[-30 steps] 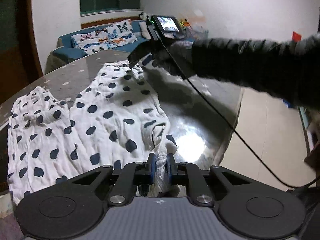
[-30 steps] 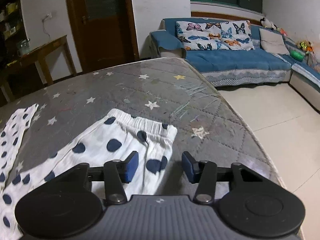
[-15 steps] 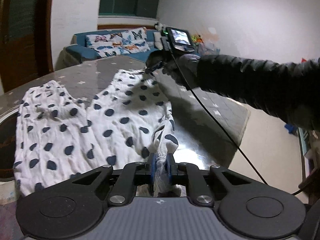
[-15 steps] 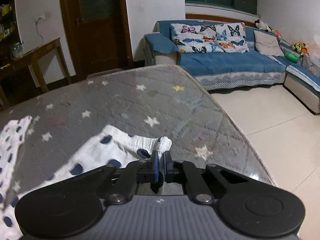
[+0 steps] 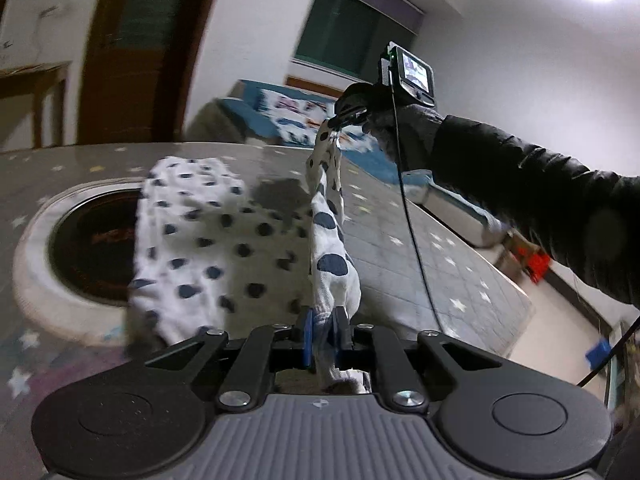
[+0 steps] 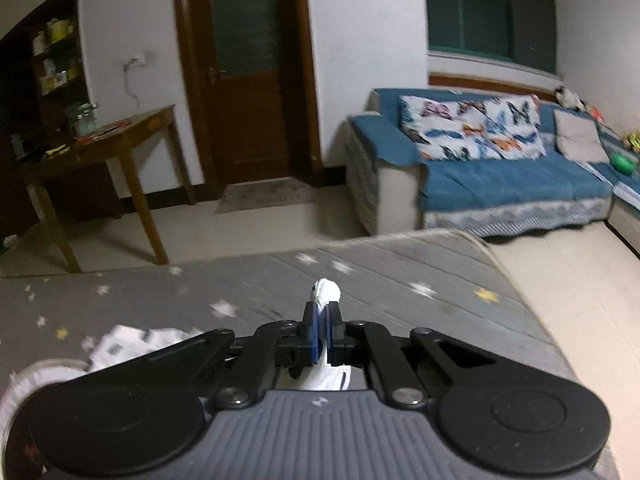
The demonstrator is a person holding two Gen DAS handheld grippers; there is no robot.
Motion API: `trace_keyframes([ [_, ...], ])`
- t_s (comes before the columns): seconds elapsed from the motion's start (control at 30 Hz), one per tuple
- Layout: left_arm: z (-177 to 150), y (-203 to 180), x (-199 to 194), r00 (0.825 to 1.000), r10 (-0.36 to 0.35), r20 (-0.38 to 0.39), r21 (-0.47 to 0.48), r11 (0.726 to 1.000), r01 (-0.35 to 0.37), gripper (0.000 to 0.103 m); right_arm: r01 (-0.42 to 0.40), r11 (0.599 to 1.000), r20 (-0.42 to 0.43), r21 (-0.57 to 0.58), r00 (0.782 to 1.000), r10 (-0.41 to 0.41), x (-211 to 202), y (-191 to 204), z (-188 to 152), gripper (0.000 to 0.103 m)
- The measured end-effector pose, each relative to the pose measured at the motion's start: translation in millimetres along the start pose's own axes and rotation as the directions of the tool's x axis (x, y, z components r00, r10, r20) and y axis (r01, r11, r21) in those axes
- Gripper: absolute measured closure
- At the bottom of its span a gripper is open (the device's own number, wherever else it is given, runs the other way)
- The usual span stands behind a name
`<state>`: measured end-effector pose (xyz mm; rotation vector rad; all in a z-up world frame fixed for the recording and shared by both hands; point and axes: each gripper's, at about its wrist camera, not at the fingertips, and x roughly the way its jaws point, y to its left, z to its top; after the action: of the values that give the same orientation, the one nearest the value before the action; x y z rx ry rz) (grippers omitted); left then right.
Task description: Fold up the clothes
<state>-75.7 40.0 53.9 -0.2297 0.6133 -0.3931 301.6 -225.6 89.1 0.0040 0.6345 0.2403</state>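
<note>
A spotted garment (image 5: 240, 240) is held up off a star-patterned table (image 5: 420, 248) between two claws.

One edge of the white, dark-dotted cloth is pinched between the closed blue pads of the left claw (image 5: 321, 334), and the far end is gripped ahead and above by the right claw (image 5: 347, 117), carried in a gloved hand (image 5: 404, 128) with a dark sleeve (image 5: 540, 204). The rest of the cloth is draped to the left of the left claw, partly over a round recess (image 5: 92, 248) in the tabletop. Seen from the right claw (image 6: 322, 334), a white tuft is clamped between shut pads, with a blue sofa (image 6: 500, 184) and a brown door (image 6: 248, 80) beyond.
</note>
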Motion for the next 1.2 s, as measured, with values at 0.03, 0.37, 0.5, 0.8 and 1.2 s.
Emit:
trace_keyframes([
  [0.03, -1, 5, -4, 1.0, 0.005, 0.008, -0.017, 1.0, -0.005, 0.092, -0.005, 1.0, 0.001, -0.012, 1.0, 0.005, 5, 15, 3, 0.1],
  [0.37, -15, 48, -32, 0.996, 0.083, 0.034, -0.173, 0.982, -0.076, 0.093, -0.053, 0.99, -0.042, -0.134, 0.998, 0.048, 71, 157, 4, 0.1],
  [0.5, -23, 64, -35, 0.994, 0.108, 0.017, -0.227, 0.968, -0.102, 0.093, -0.093, 0.981, -0.084, -0.171, 0.993, 0.079, 100, 202, -11, 0.1],
  [0.8, -32, 72, -34, 0.991, 0.129, -0.02, -0.272, 0.954, -0.13, 0.092, -0.214, 0.952, -0.151, -0.219, 0.971, 0.183, 107, 232, -28, 0.096],
  [1.2, -32, 72, -33, 0.987, 0.161, -0.021, -0.29, 0.943, -0.161, 0.088, -0.421, 0.792, -0.353, -0.443, 0.893, 0.278, 23, 231, -97, 0.086],
])
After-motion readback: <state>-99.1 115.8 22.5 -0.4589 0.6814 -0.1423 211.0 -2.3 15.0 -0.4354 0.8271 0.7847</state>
